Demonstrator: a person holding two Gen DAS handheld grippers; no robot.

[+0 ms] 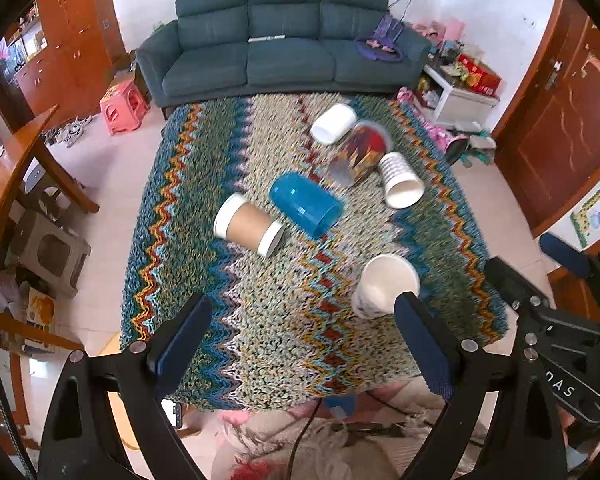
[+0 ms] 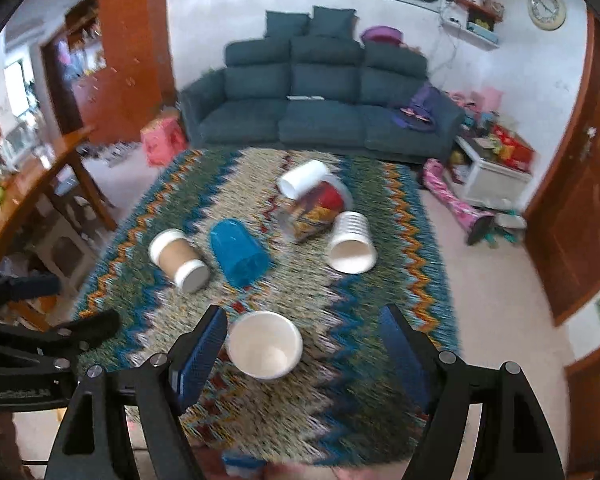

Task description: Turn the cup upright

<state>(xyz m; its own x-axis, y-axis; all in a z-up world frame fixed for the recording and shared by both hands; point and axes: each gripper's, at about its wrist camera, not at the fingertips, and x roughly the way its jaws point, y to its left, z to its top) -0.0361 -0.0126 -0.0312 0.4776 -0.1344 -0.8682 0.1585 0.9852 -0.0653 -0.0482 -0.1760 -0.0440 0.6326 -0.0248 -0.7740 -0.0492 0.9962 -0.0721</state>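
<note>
Several cups are on a zigzag-patterned cloth (image 1: pixel 260 320) (image 2: pixel 340 400). A white cup (image 1: pixel 384 285) (image 2: pixel 265 345) stands upright near the front. Lying on their sides are a brown paper cup (image 1: pixel 247 225) (image 2: pixel 179 255), a blue cup (image 1: pixel 306 205) (image 2: pixel 238 252), a ribbed white cup (image 1: pixel 400 181) (image 2: pixel 351 243), a colourful patterned cup (image 1: pixel 360 152) (image 2: pixel 314 210) and a plain white cup (image 1: pixel 334 123) (image 2: pixel 302 178). My left gripper (image 1: pixel 302 322) is open, above the cloth's front edge. My right gripper (image 2: pixel 304 330) is open, its fingers either side of the upright white cup and above it.
A dark teal sofa (image 1: pixel 280 40) (image 2: pixel 324 108) stands behind the table. A pink stool (image 1: pixel 124 106) and a wooden table (image 1: pixel 16 168) are at the left. A white low cabinet (image 1: pixel 460 92) with clutter and wooden doors (image 1: pixel 560 120) are at the right.
</note>
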